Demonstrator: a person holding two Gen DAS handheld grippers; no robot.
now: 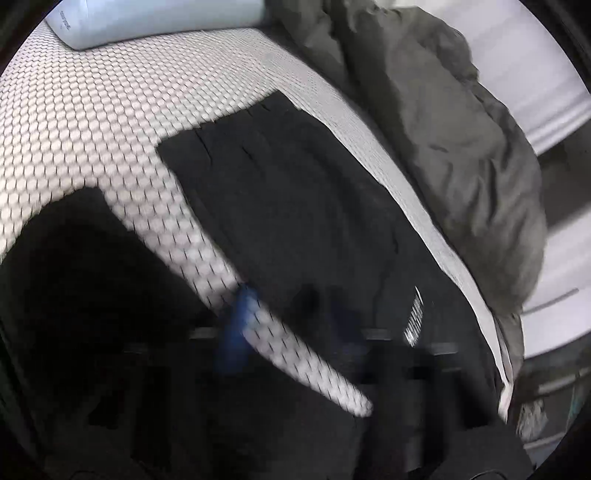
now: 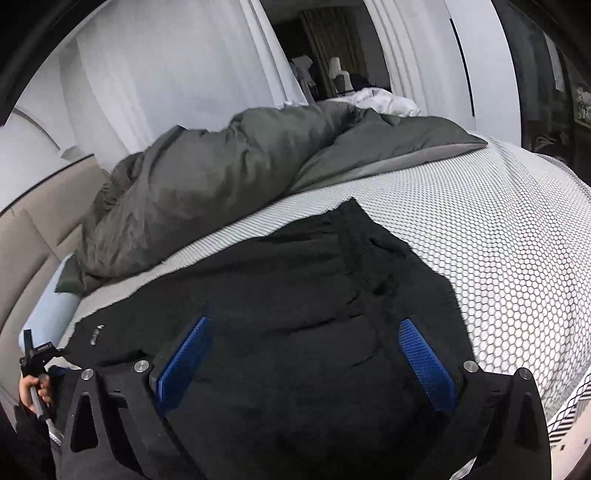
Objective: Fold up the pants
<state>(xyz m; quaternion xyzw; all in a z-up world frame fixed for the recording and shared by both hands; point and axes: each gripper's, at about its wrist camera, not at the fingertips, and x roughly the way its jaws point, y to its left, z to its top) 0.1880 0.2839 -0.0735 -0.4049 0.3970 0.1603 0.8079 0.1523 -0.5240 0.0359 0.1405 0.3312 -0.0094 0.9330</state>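
Black pants (image 2: 314,277) lie spread on a bed cover (image 2: 498,240) with a white honeycomb pattern. My right gripper (image 2: 304,323) hovers over them, its blue pads (image 2: 183,369) far apart with nothing pinched. The left wrist view is smeared by motion. It shows the pants (image 1: 295,203) with a small white logo (image 1: 415,317) and a strip of bed cover (image 1: 92,129) between two dark parts of cloth. My left gripper (image 1: 288,332) is only a blue blur low in that view, and I cannot see whether cloth is in it.
A bunched grey-green duvet (image 2: 221,166) lies along the far side of the bed beside the pants. A pale blue pillow (image 1: 147,18) rests at the bed's end. A person's hand (image 2: 35,391) holds a black handle at the lower left. White curtains (image 2: 166,74) hang behind.
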